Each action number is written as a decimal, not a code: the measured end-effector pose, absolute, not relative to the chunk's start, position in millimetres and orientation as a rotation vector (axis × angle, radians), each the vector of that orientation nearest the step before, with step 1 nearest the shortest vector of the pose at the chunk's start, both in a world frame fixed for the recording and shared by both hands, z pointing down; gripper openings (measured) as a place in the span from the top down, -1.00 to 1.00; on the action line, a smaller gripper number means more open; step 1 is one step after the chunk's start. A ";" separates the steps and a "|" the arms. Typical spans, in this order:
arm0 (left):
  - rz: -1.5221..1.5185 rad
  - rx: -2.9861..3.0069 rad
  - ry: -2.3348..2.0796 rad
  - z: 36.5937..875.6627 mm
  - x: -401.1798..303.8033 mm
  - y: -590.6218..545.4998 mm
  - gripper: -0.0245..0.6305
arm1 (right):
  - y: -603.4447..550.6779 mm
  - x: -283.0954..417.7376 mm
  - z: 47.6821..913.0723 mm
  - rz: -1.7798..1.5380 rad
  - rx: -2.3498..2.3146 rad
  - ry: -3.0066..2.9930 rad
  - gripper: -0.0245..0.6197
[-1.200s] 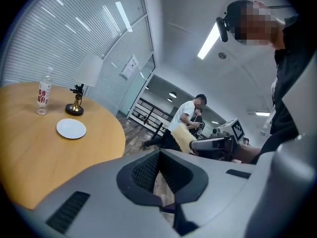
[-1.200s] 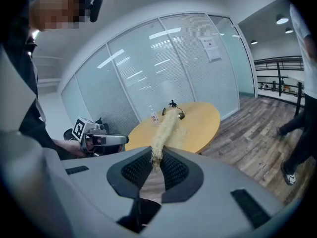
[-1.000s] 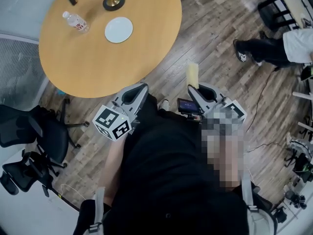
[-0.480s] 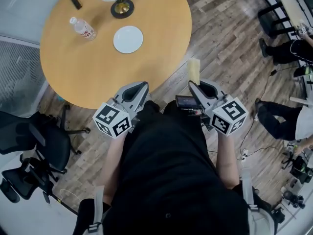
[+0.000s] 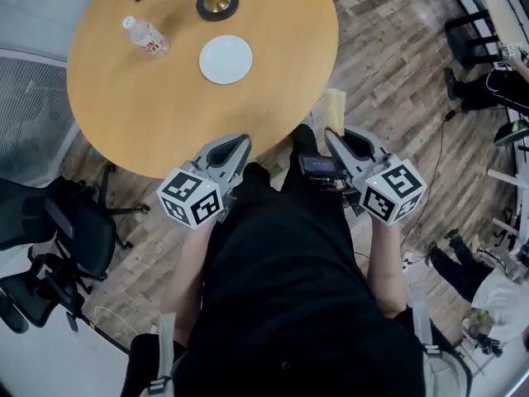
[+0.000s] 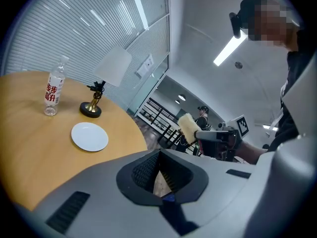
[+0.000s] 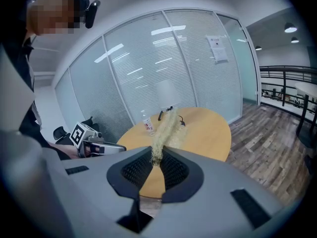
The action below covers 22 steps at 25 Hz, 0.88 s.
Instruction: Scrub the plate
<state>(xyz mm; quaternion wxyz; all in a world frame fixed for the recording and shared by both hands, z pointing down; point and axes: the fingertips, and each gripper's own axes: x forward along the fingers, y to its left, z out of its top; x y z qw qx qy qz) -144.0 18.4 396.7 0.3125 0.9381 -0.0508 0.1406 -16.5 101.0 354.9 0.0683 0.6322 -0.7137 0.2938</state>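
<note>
On the round bench (image 5: 165,106), far half, well apart from both grippers:

Plate (image 5: 226,59). White, small, flat on the wood, face up. It lies just beside the lamp (image 5: 217,3) base, with the bottle (image 5: 145,37) near on its left. Nothing touches it.
- Handling, judged: stiff, smooth and probably slippery. Material cannot be told; fragile if ceramic. Light enough to skate across the polished top under a scrubbing stroke.
- Where to hold, judged: the near rim, pinched or pressed down, leaving the centre free for scrubbing.

Sponge (image 5: 334,110). Pale yellow and fibrous. Judged soft, light and easily squashed.
- Gripped at its lower end, the rest stands out ahead of the jaws.

Right gripper (image 5: 333,136). Jaws clamped on the sponge. It is over the floor, short of the bench edge.

Left gripper (image 5: 240,142). Jaws closed together, nothing between them. It is at the near bench edge.
- The jaws would need to open before taking the rim.

Scrubbing not yet begun.
</note>
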 end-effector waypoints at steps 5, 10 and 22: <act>0.385 2.436 -0.258 404.8 -133.1 8.1 0.89 | 85.5 -1.5 357.4 0.879 1.786 -2.208 0.78; 0.388 2.359 -0.368 413.3 -121.3 -5.9 0.89 | 56.2 19.1 352.7 0.866 1.691 -2.257 0.78; 0.058 2.044 -0.586 420.2 -64.6 -36.6 0.89 | 6.9 90.3 351.4 0.851 1.436 -2.346 0.78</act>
